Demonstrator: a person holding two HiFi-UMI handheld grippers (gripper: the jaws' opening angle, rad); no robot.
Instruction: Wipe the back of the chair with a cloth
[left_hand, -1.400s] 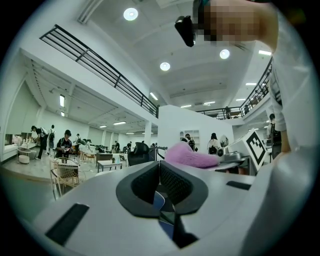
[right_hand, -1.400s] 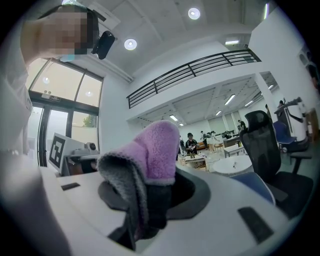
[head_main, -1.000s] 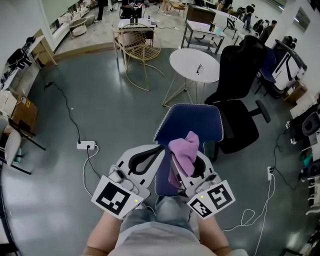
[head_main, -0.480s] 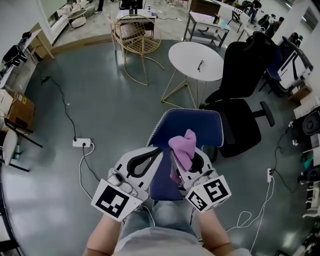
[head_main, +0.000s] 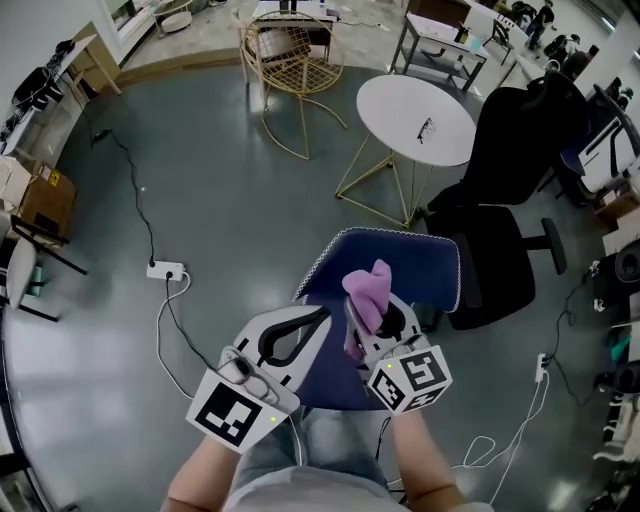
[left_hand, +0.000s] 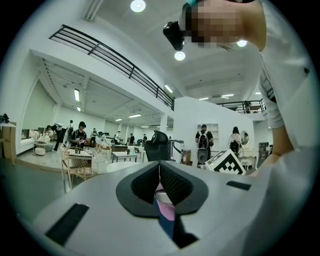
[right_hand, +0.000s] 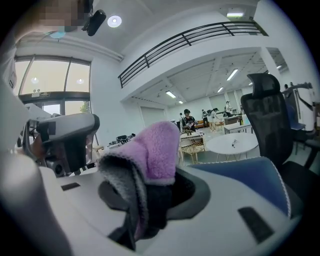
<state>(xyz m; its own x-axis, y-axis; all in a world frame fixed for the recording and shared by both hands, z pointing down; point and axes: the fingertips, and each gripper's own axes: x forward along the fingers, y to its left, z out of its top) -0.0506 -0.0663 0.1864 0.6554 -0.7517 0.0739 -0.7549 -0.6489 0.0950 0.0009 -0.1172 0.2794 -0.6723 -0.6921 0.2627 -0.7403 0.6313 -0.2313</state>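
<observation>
A blue chair (head_main: 412, 262) with a white-stitched edge stands right below me; its padded surface also fills the lower right of the right gripper view (right_hand: 250, 176). My right gripper (head_main: 374, 304) hovers over the chair's near side, shut on a purple cloth (head_main: 367, 288). The cloth bunches up out of the jaws, purple outside and grey inside (right_hand: 152, 150). My left gripper (head_main: 322, 313) hangs just left of it over the chair's left edge, jaws pressed together with nothing between them (left_hand: 159, 169). Whether the cloth touches the chair is unclear.
A round white table (head_main: 415, 105) on thin gold legs stands beyond the chair. A black office chair (head_main: 505, 160) is at the right and a wire chair (head_main: 290, 50) at the back. On the grey floor to the left lie a power strip (head_main: 165, 270) and its cables.
The head view has drifted, so the room sits lower in the frame. Both grippers stay over the chair, and the right one's marker cube has turned slightly. The cloth remains gripped.
</observation>
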